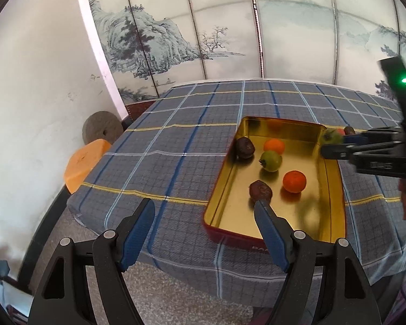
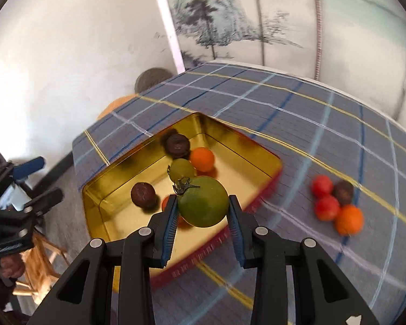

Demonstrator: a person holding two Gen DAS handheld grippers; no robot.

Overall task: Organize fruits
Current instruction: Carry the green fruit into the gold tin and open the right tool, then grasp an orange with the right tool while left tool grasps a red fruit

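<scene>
A gold metal tin (image 1: 224, 178) (image 2: 243, 146) with a red outside lies on the checked tablecloth. In it lie two dark brown fruits (image 1: 260, 191), two oranges (image 1: 294, 181) and a green tomato (image 1: 270, 161). My right gripper (image 2: 203, 211) is shut on a second green tomato (image 2: 203, 201) and holds it above the tin's near edge; it shows in the left wrist view (image 1: 331, 145) at the tin's far right corner. My left gripper (image 1: 203, 233) is open and empty, above the tin's front left corner.
Outside the tin on the cloth lie two red tomatoes (image 2: 322, 187), a dark brown fruit (image 2: 343, 191) and an orange (image 2: 349, 220). An orange stool (image 1: 84, 162) and a round stone (image 1: 102, 131) stand beside the table by the white wall.
</scene>
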